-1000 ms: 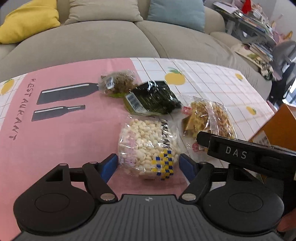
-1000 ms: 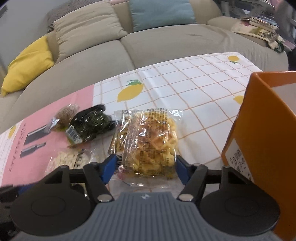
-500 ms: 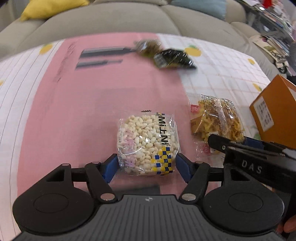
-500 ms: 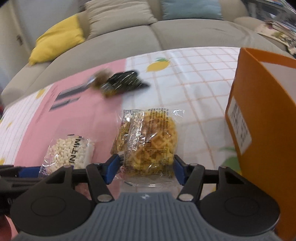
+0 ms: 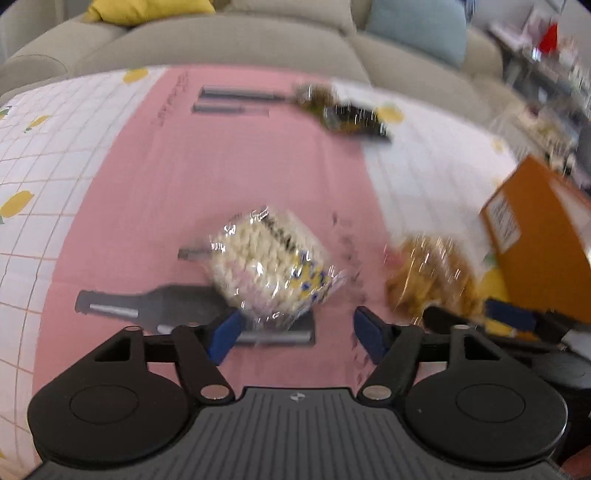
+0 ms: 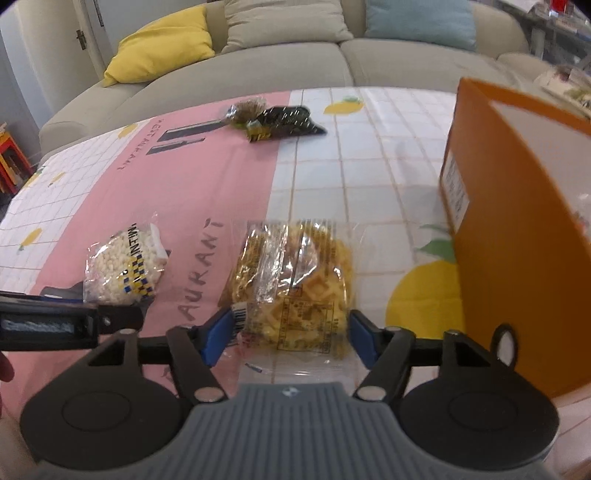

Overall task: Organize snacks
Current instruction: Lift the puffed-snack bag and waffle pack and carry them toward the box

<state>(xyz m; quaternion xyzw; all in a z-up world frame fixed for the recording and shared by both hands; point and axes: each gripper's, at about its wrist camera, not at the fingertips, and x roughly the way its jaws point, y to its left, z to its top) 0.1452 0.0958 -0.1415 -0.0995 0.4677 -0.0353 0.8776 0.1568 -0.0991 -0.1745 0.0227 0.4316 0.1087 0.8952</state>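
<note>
Orange box (image 6: 517, 229) blocks the right; pink cloth (image 6: 177, 177) lies open leftward.

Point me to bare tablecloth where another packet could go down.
Free: pink cloth between puffed-snack bag and dark packet; white grid between waffle bag and dark packet. Crowded: near edge, around both bags and orange box.

Glossy plastic waffle packet (image 6: 295, 280) (tablecloth (image 6: 362, 147) perhaps matt).

Beige sofa (image 6: 258, 62) behind the table, yellow cushion (image 6: 162, 44), beige cushion (image 6: 284, 18), blue cushion (image 6: 417, 20), daylight
</note>
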